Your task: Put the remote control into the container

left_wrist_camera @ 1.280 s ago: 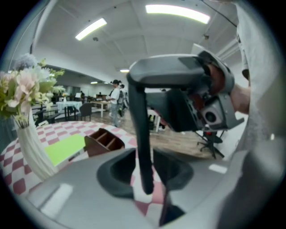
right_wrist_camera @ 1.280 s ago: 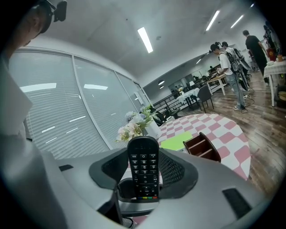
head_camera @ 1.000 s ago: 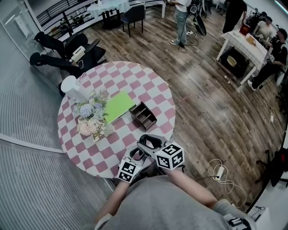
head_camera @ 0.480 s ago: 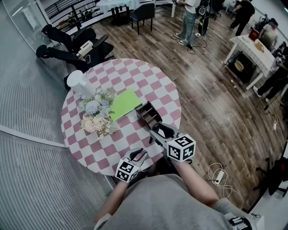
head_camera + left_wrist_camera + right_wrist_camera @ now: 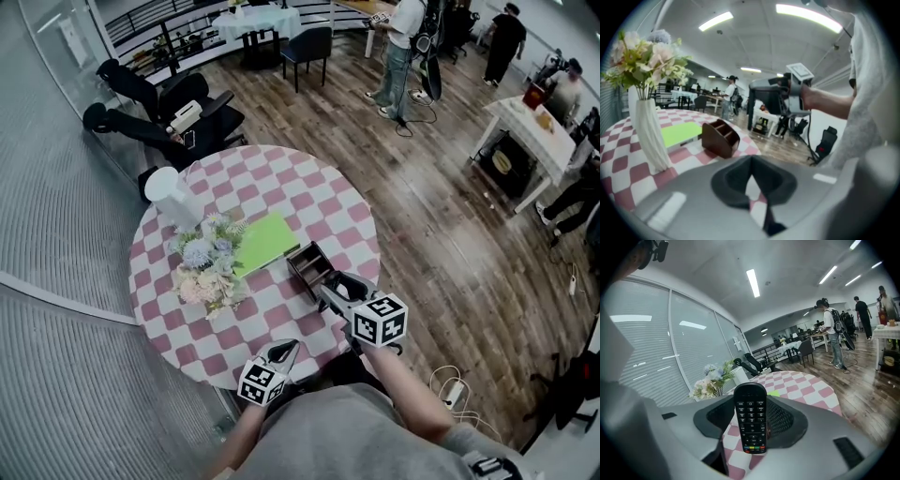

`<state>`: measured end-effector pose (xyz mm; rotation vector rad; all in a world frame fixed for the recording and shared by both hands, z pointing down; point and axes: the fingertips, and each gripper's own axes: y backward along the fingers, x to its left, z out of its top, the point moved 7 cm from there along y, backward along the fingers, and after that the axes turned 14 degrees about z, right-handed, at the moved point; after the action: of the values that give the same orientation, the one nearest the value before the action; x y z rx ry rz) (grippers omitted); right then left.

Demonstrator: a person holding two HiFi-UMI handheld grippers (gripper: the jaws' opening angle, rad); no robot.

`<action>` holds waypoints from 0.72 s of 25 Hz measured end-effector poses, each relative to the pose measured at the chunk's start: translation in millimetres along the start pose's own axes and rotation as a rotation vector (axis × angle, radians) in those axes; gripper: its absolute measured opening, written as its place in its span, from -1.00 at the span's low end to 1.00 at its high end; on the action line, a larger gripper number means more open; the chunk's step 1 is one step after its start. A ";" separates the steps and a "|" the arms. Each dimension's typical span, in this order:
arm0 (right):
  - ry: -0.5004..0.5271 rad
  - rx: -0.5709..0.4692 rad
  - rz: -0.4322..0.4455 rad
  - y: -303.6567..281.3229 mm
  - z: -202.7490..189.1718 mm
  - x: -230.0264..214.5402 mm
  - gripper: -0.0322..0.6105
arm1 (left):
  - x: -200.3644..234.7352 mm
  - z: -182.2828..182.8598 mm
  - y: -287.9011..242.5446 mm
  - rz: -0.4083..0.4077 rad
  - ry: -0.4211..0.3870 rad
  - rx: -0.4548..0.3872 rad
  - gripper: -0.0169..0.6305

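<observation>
A black remote (image 5: 751, 420) stands upright between the pads of my right gripper (image 5: 751, 405), which is shut on it. In the head view that gripper (image 5: 339, 289) hovers just to the near right of the brown wooden container (image 5: 307, 265) on the pink-checked round table (image 5: 281, 164); the remote is hard to make out there. My left gripper (image 5: 283, 353) sits at the table's near edge, its jaws shut with nothing in them. From the left gripper view (image 5: 751, 164) the container (image 5: 721, 138) lies ahead, with the right gripper (image 5: 774, 96) above it.
A green book (image 5: 265, 242) lies left of the container. A white vase of flowers (image 5: 206, 262) and a white jug (image 5: 169, 192) stand further left. Black chairs (image 5: 178, 103) are behind the table. People stand at the far side of the wooden floor.
The two grippers have parted. My right gripper carried the remote up and right beside the container. My left gripper shut empty and drew back to the near edge.
</observation>
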<state>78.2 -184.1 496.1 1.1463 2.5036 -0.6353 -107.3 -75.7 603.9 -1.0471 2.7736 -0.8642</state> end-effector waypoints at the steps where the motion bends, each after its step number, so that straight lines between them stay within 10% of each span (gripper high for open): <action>1: 0.004 0.003 0.000 -2.5 2.0 -3.9 -0.21 | 2.1 0.2 -1.1 0.006 0.008 -0.001 -0.94; 18: 0.136 0.011 0.045 -55.9 32.4 -54.7 -0.21 | 37.9 -18.8 -15.9 0.123 0.102 0.083 -0.95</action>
<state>72.7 -267.8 508.0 1.2856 2.5808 -0.5785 -131.5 -100.0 633.4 -0.8324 2.8203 -1.0332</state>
